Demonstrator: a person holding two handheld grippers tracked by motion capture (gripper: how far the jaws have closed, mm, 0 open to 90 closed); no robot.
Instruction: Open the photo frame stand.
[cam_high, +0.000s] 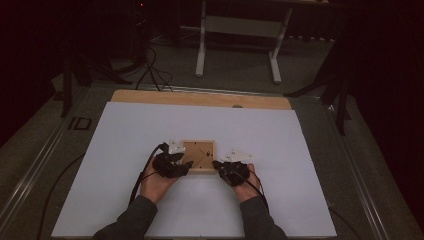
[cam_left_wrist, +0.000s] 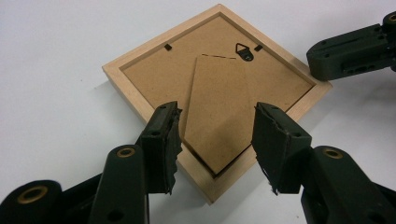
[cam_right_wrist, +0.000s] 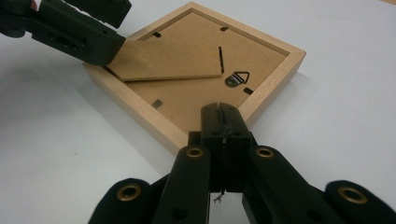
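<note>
Two pairs of jaws are mine here. My left gripper (cam_left_wrist: 217, 140) has its jaws spread partway, straddling the near corner of the picture frame (cam_left_wrist: 140, 100) without pressing on anything; the loose tip of the fold-out stand (cam_left_wrist: 217, 112) lies between them, raised a little off the backing board (cam_left_wrist: 154, 77). My right gripper (cam_right_wrist: 219, 122) has its jaws pressed flat together, holding nothing, their tip poised at the frame's opposite corner just beside the triangular hanger (cam_right_wrist: 237, 78); whether it bears on the wood or only hovers I cannot tell.

Outward from there, the frame lies face down near the middle of the white tabletop (cam_high: 125, 135), between my two hands in the high view.

My worry is the stand. If I close the left jaws too low, I judge they would catch the frame's wooden edge along with the flap, or push the frame sliding across the smooth sheet, since nothing clearly pins it. Pulling the flap hard against its hinge slit could crease or tear the board.

Small dark retaining tabs (cam_right_wrist: 158, 103) sit along the inner edge, but I cannot make out whether they are turned in or out. The frame's front face is hidden against the tabletop, and the high view is too dim to show how my jaws meet the wood.
</note>
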